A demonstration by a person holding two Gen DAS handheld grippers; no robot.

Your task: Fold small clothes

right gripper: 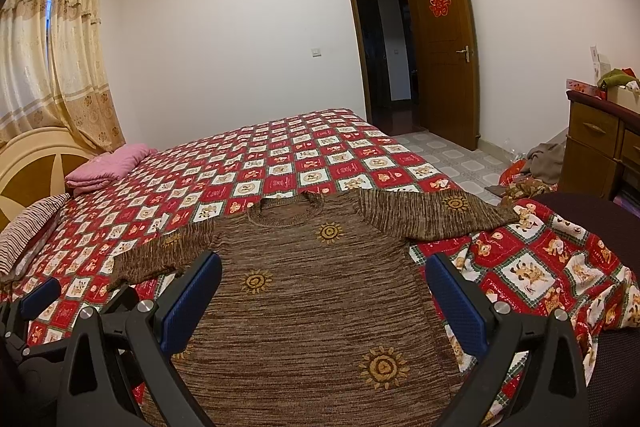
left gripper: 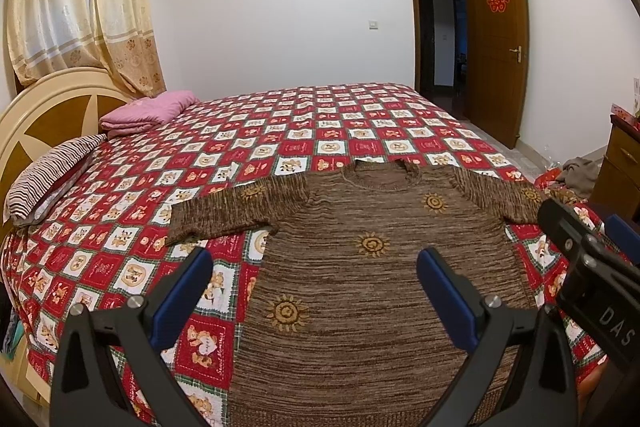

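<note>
Two blue pads with black arms fill the bottom of the left wrist view, and we see that our left gripper (left gripper: pixel 314 277) is spread wide with nothing between its fingers. Our right gripper (right gripper: pixel 324 281) looks the same in its own view, spread wide and holding nothing. Both hang above the brown sweater (left gripper: pixel 360 287), and we cannot tell if they touch it. This sweater (right gripper: pixel 320 307) lies flat on the bed, with its round neck pointing to the far wall and both sleeves stretched out to the sides. It has little yellow suns on it. Under it we see the red and white bedspread (left gripper: pixel 280 131) with small bears in squares. In the left wrist view, our right gripper also peeks in at the right edge of the frame. At the left of that frame sit a pink folded blanket (left gripper: pixel 148 113) and a striped pillow (left gripper: pixel 48 179), close to the cream headboard (left gripper: pixel 44 107). Yellow curtains (left gripper: pixel 80 3) hang in the upper left. At the upper right a brown door (left gripper: pixel 496 43) stands open. Low at the right edge of the right wrist view we see a wooden cabinet (right gripper: pixel 600 147), with a heap of cloth (right gripper: pixel 544 163) on the floor beside it.
</note>
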